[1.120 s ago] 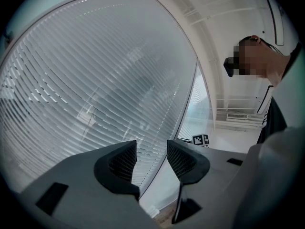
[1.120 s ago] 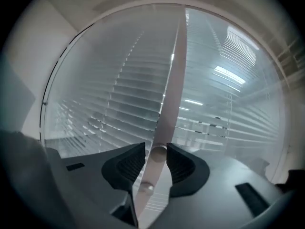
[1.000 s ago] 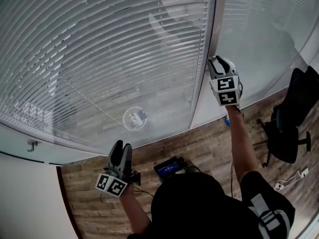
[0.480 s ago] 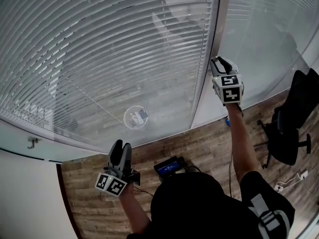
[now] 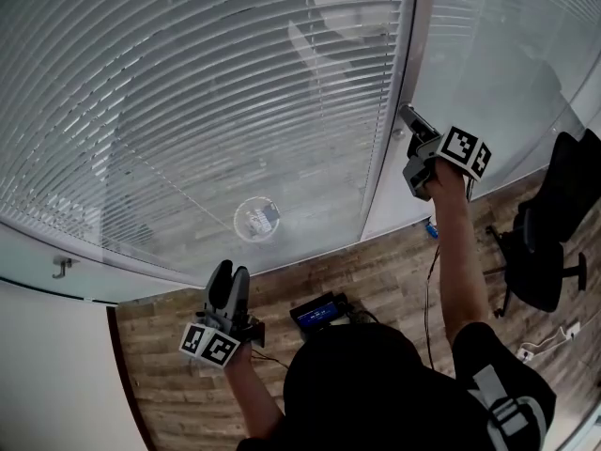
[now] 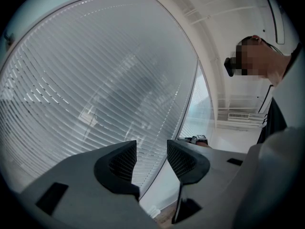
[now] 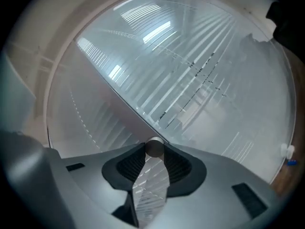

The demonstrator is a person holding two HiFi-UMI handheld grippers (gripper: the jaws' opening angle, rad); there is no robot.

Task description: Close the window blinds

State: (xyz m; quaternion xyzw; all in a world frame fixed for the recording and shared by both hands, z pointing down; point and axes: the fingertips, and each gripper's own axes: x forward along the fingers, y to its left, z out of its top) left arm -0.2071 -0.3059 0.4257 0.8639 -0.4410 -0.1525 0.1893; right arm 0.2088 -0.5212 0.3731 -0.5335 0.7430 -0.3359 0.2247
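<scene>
Half done, I judge: blinds (image 5: 207,111) slats still see-through. Jaws of right gripper (image 5: 415,148) clamp the wand (image 7: 153,148) (left gripper (image 6: 151,159) gapes, empty).

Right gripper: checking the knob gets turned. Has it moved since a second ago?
Yes. Against the window frame, the right gripper has rolled in place, its marker cube swinging right, jaws closed on the knob.

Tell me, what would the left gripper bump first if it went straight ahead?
Probably the glass pane in front of the blinds, close to the vertical frame. The left gripper points its open jaws straight at it, though depth is hard to judge.
</scene>
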